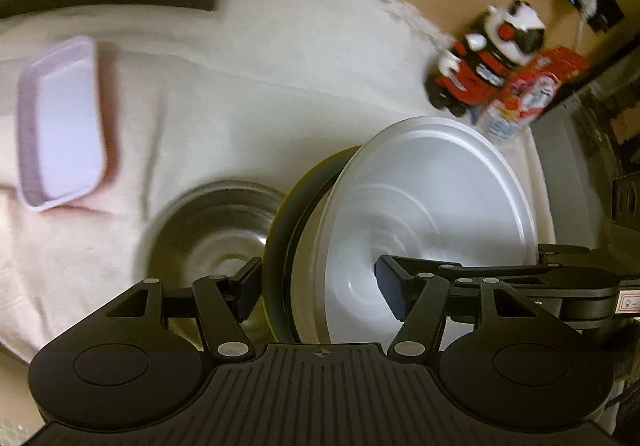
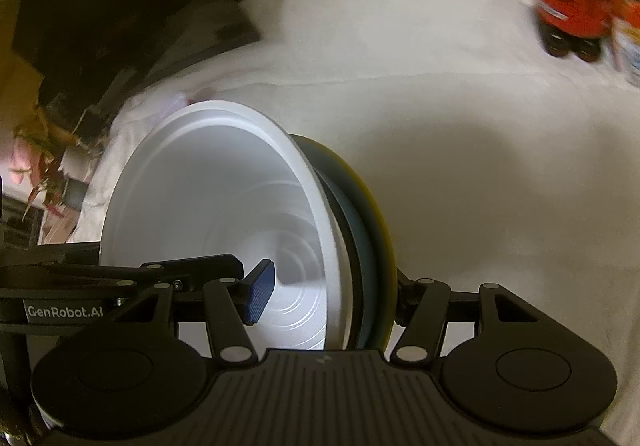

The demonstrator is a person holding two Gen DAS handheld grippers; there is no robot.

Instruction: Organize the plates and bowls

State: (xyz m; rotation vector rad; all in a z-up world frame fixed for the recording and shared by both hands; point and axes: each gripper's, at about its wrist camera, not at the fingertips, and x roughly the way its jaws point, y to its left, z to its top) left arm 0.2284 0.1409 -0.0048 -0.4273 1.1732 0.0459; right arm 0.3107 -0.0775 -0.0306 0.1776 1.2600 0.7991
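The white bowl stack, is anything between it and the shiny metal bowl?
No. The white bowl and the dark dish under it hang right beside the metal bowl, nothing between them.

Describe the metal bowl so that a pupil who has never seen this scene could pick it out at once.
Start at the white cloth that covers the table. Near its front, just left of the stack of dishes that both grippers clamp, the metal bowl stands alone, mouth up. It is the only shiny steel dish; the white bowl in the stack is matt, and the tray is rectangular.

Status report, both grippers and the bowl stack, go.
Left gripper and right gripper both span the stack: white bowl nested in dark plate. Grip unconfirmed. Steel bowl beside it.
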